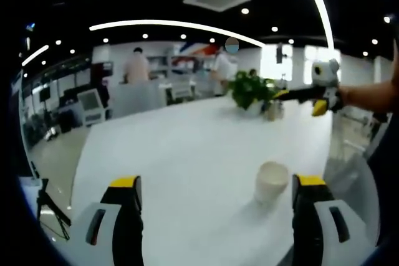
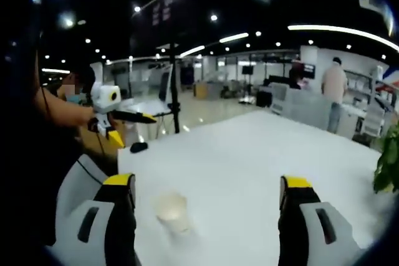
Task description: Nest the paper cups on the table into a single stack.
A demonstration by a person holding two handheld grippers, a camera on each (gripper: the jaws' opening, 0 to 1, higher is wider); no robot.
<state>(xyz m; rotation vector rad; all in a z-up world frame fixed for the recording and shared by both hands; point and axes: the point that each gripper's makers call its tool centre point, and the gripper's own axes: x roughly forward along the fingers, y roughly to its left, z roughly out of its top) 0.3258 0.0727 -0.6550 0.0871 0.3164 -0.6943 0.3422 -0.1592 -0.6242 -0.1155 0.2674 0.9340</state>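
- A single paper cup point(image 1: 272, 180) is standing upright on the white desk point(image 1: 199, 147), mouth up, as a person is holding a tool in each hand above it.
- In the left gripper view, the cup is sitting near, just inside the right-hand jaw of the left tool point(image 1: 218, 186), whose jaws are spread wide with nothing between them.
- In the right gripper view, the cup point(image 2: 171, 210) is lying toward the left-hand jaw of the right tool point(image 2: 208, 186), which is also gaping open and holding nothing.
- The same view is also catching the left tool point(image 2: 121, 119) raised at the far left, in the person's hand.
- The left gripper view is likewise catching the right tool point(image 1: 319, 95) hovering at the far right, near a potted plant point(image 1: 251, 90); from here I cannot tell how its jaws stand.
- The cup is looking thin-walled and very light, so it is likely to be tipping or skating on the smooth desk at the least nudge.
- Its wall is probably soft enough to crush; a gentle pinch is looking wiser than a hard one.
- The best hold is appearing to be across the upper wall just below the rolled rim, where the paper is stiffest.
- A small dark object point(image 2: 138, 147) is lying at the desk's far left edge.
- People are standing in the office beyond.
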